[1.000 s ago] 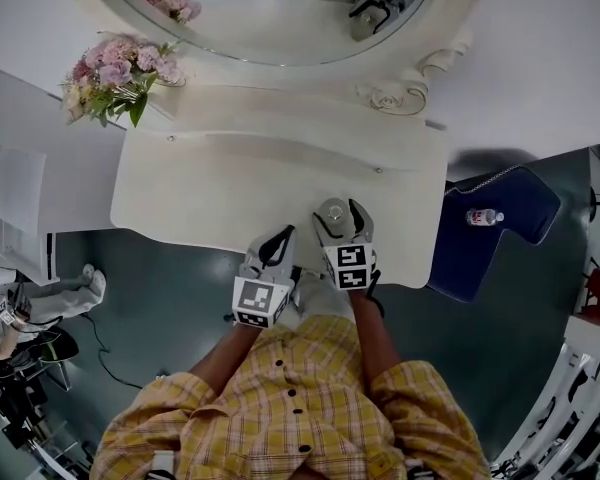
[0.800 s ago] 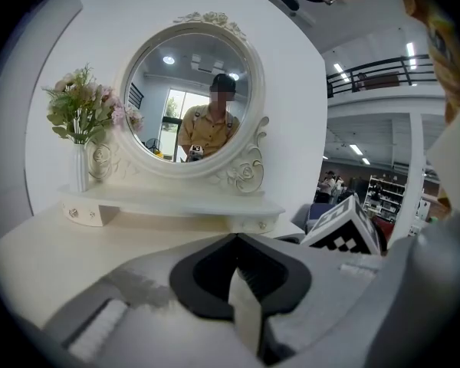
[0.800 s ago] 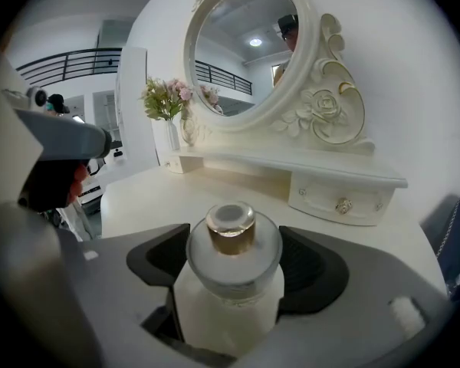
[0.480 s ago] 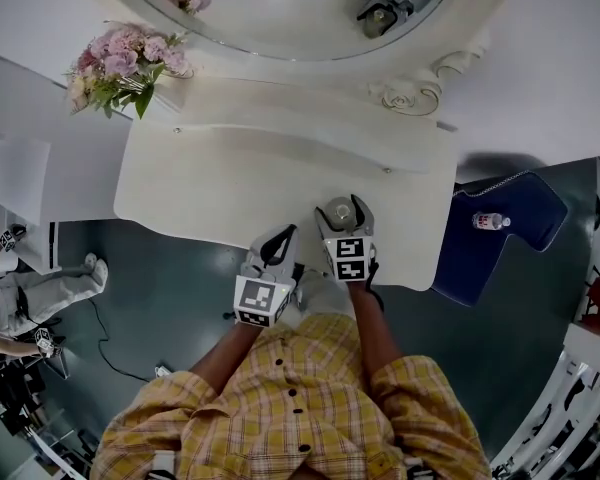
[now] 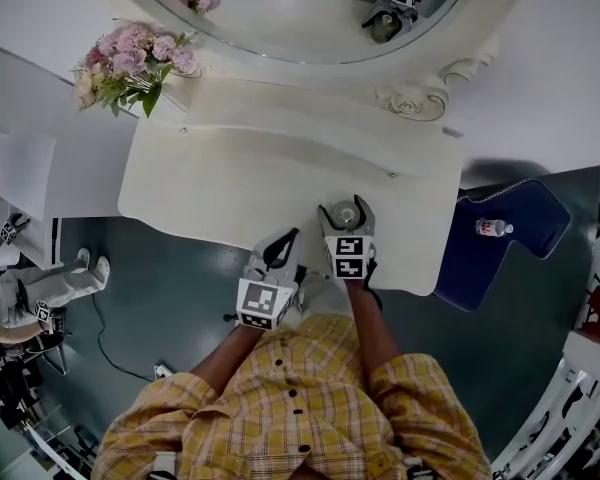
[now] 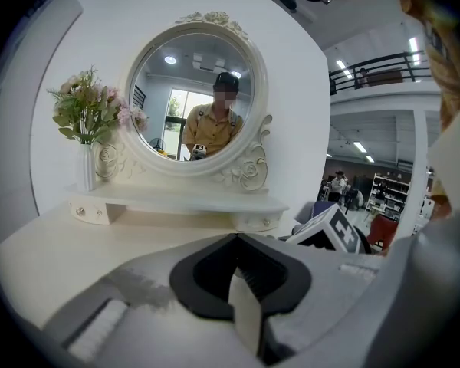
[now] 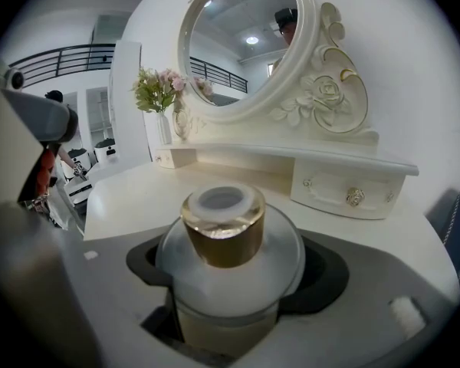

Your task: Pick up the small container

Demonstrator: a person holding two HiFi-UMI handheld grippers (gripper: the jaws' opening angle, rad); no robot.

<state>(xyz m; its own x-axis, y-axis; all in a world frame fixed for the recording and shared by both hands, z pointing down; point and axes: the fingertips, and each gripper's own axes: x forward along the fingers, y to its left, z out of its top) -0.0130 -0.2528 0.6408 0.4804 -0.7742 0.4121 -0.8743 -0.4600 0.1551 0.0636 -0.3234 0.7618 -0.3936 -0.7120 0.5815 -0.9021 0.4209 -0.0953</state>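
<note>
The small container (image 5: 345,214) is a frosted round jar with a gold cap (image 7: 224,225). It sits between the jaws of my right gripper (image 5: 344,216), which is shut on its body (image 7: 231,271), near the front right of the white dressing table (image 5: 230,183). Whether the jar rests on the tabletop or hangs just above it is unclear. My left gripper (image 5: 281,242) is shut and holds nothing (image 6: 236,245). It hovers at the table's front edge, left of the right gripper.
An oval mirror (image 5: 280,13) in an ornate frame stands at the back on a low drawer shelf (image 5: 310,118). A vase of pink flowers (image 5: 130,60) is at the back left. A blue seat (image 5: 495,243) with a bottle (image 5: 491,228) stands right of the table.
The head view has shifted slightly. Both grippers keep their places relative to the table, and the right one stays shut on the container.
</note>
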